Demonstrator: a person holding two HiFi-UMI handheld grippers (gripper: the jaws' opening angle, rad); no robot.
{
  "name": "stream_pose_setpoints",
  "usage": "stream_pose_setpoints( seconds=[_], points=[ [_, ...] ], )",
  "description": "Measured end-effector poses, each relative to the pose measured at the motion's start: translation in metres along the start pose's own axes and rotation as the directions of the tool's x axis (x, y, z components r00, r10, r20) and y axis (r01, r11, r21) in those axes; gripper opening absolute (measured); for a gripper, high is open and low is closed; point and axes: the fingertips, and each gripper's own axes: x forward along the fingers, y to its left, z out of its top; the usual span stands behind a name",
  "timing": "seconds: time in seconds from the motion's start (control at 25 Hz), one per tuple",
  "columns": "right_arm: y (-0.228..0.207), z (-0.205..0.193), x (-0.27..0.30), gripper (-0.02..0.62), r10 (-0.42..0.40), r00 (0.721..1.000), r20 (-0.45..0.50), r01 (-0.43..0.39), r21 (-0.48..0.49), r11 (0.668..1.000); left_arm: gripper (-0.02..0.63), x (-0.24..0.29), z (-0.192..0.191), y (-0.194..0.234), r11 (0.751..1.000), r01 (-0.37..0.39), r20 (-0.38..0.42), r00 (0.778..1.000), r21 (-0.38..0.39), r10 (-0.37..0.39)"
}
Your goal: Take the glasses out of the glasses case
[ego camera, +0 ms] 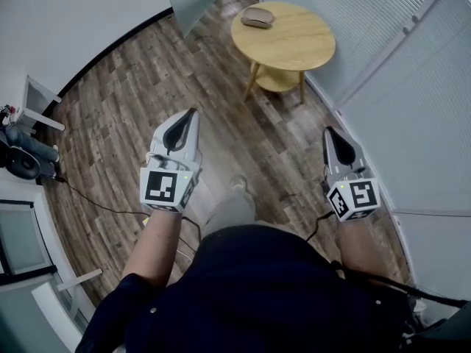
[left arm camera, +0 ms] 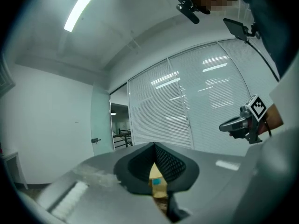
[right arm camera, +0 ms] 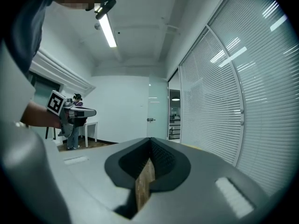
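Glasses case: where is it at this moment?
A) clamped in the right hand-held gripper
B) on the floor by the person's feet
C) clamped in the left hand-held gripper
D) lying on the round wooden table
D: the glasses case lies on the round wooden table, well ahead of the left hand-held gripper and the right hand-held gripper, both shut and empty.
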Motion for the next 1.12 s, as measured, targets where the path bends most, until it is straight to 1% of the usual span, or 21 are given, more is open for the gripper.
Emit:
stream_pose_setpoints(
  seconds=[0.16,0.32,0.44,0.6,0.84,1.0,1.12],
  points=[
    [-0.010,0.004,0.036,0.008,-0.011,1.000,-0.001,0.011,0.000,1.000,0.006,0.037,-0.008,0.019,0.999,0.031,0.009,0.999,-0.023,-0.031],
    [-0.010,0.016,0.078,0.008,-0.004,1.000,-0.006,0.004,-0.009,1.000,0.006,0.067,-0.006,0.044,0.998,0.056,0.012,0.998,0.002,-0.056],
    [-0.016,0.018,0.107,0.008,-0.010,1.000,-0.007,0.009,-0.009,1.000,0.006,0.095,-0.004,0.064,0.998,0.061,0.011,0.998,-0.010,-0.061],
    [-0.026,0.015,0.140,0.008,-0.040,0.999,-0.022,0.040,0.009,0.999,0.006,0.125,-0.012,0.087,0.994,0.106,0.026,0.994,0.002,-0.106],
    [-0.036,0.015,0.185,0.008,-0.096,0.995,-0.039,0.097,0.028,0.995,0.006,0.169,-0.019,0.130,0.991,0.137,0.045,0.990,-0.012,-0.136],
    [-0.047,0.015,0.204,0.008,-0.133,0.991,-0.030,0.134,0.036,0.990,0.006,0.196,-0.025,0.142,0.988,0.155,0.050,0.987,-0.018,-0.154],
    [-0.054,0.015,0.214,0.008,-0.139,0.990,-0.024,0.140,0.036,0.990,0.006,0.210,-0.024,0.141,0.986,0.164,0.052,0.985,-0.015,-0.163]
  ],
)
